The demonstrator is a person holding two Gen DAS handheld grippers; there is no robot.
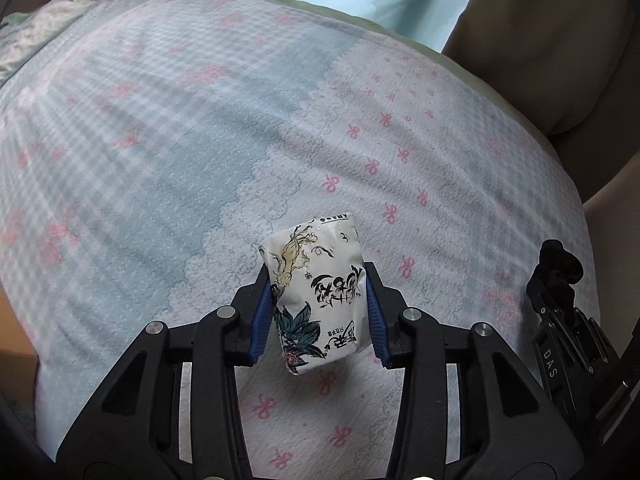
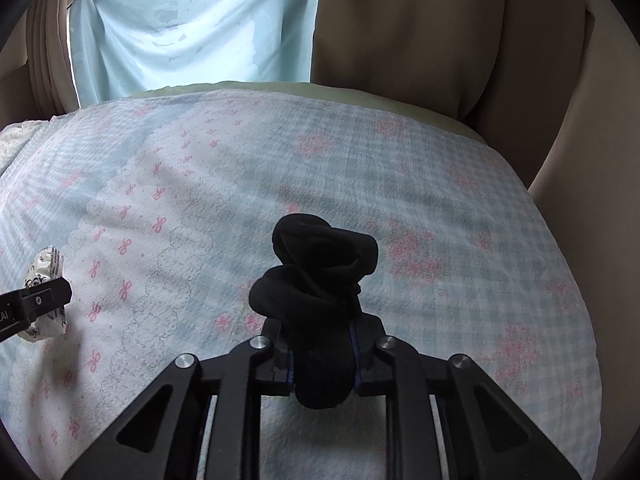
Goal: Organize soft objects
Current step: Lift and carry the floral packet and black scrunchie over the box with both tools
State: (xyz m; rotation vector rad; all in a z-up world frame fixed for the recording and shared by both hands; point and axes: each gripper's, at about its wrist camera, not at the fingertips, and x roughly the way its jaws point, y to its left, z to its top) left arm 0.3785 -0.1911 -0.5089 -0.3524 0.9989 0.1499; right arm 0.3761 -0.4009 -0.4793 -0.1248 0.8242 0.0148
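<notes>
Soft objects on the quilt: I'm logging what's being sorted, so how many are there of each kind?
White printed soft packet: 1
Black bundled fabric item: 1
Total: 2, each pinched between a gripper's fingers, over the pink-and-blue patterned quilt.

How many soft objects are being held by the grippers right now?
2. A white printed tissue pack sits clamped in the left gripper, and a bundled black sock in the right gripper. Others may lie outside the views.
</notes>
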